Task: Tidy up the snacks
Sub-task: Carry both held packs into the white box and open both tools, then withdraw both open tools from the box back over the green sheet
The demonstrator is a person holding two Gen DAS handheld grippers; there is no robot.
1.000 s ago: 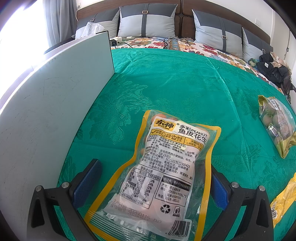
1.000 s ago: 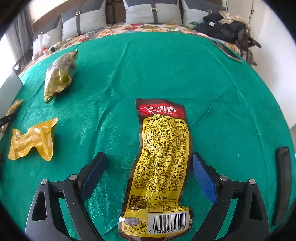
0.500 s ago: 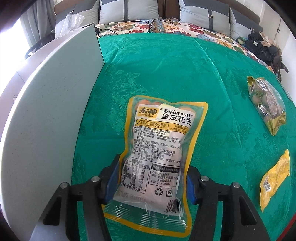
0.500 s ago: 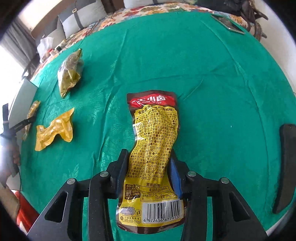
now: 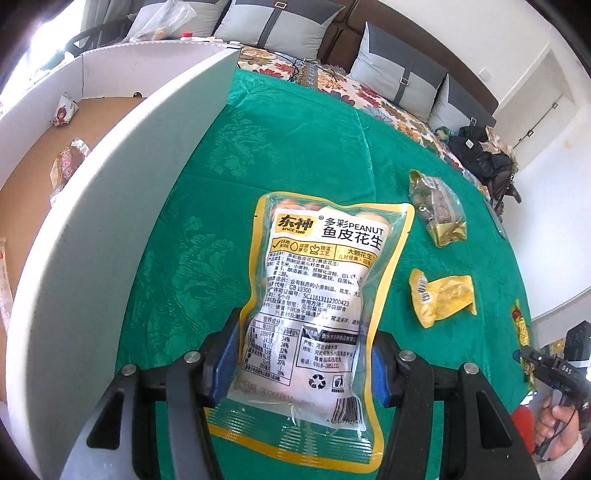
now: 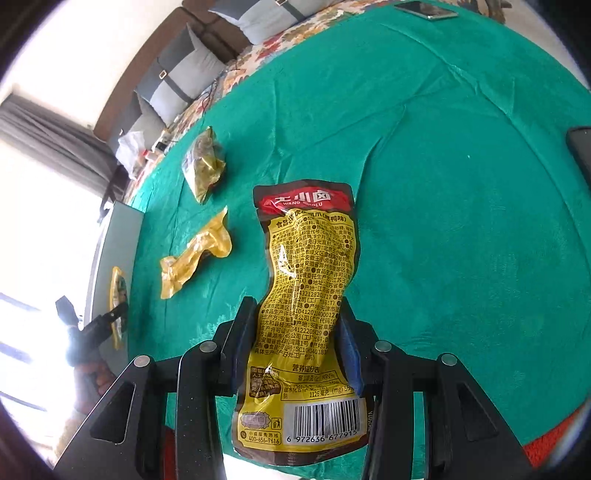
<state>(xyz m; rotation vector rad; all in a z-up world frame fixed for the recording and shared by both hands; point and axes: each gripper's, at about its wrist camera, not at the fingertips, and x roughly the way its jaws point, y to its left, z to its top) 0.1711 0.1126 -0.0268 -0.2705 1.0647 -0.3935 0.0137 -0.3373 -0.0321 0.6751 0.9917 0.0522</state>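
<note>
My left gripper (image 5: 301, 354) is shut on a clear peanut packet with a yellow border (image 5: 321, 288) and holds it lifted above the green bedspread, beside a white cardboard box (image 5: 122, 177). My right gripper (image 6: 295, 332) is shut on a long yellow and brown snack pouch (image 6: 306, 280) with a red top, lifted above the bedspread. A crumpled yellow packet (image 5: 441, 299) (image 6: 195, 254) and a gold-green packet of round snacks (image 5: 437, 206) (image 6: 203, 166) lie on the bedspread.
The box's brown floor holds small wrapped snacks (image 5: 66, 166). Grey pillows (image 5: 280, 22) and dark clothes (image 5: 484, 158) sit at the head of the bed. A phone (image 6: 424, 9) lies at the far edge. The other gripper shows at the edge of each view (image 5: 554, 369) (image 6: 92, 325).
Both grippers closed on their packets and lifted them off the bedspread. The left view has risen, so the inside of the box now shows.
</note>
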